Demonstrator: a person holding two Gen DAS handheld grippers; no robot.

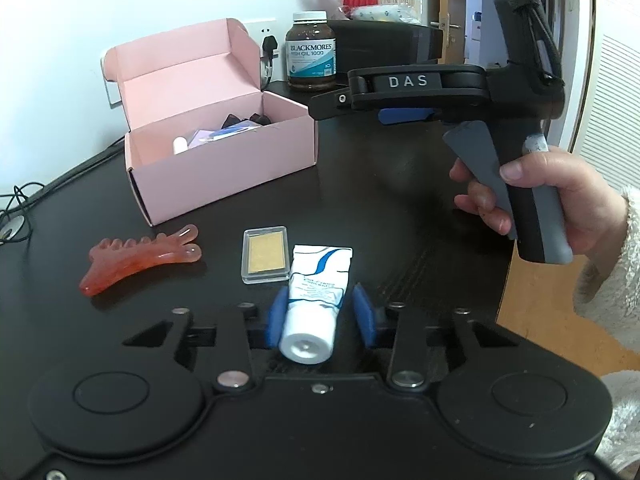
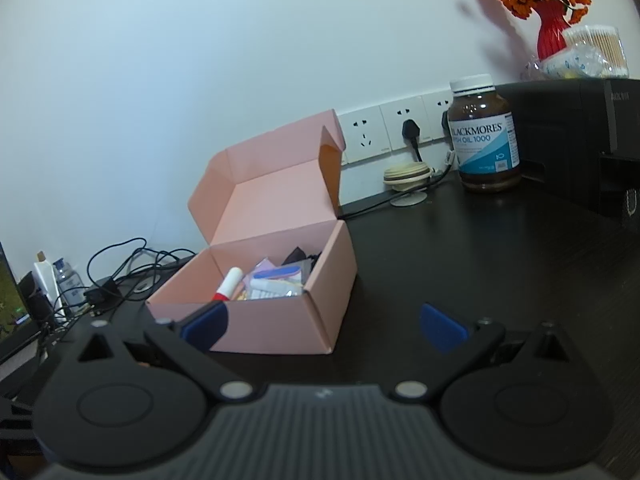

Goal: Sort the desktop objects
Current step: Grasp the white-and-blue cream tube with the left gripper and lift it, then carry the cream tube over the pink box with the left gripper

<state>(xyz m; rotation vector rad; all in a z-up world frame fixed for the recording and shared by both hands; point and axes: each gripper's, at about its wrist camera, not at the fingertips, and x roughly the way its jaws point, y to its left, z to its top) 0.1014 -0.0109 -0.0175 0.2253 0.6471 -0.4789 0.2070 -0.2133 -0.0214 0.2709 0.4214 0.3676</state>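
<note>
Beside the open pink box (image 1: 224, 168), where a white stick and small packets are kept, a white tube (image 1: 314, 300) is clamped by the left claw (image 1: 320, 316) on the bench (image 1: 400, 208); the right claw (image 2: 324, 328) is held wide, empty.

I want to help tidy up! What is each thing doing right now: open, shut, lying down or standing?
pink box: lid open, things inside.
white tube: lying flat, capped, between the left gripper pads.
right gripper: open, empty.
brown bottle: upright, capped.
orange comb: lying flat.
clear case: flat, closed.
</note>
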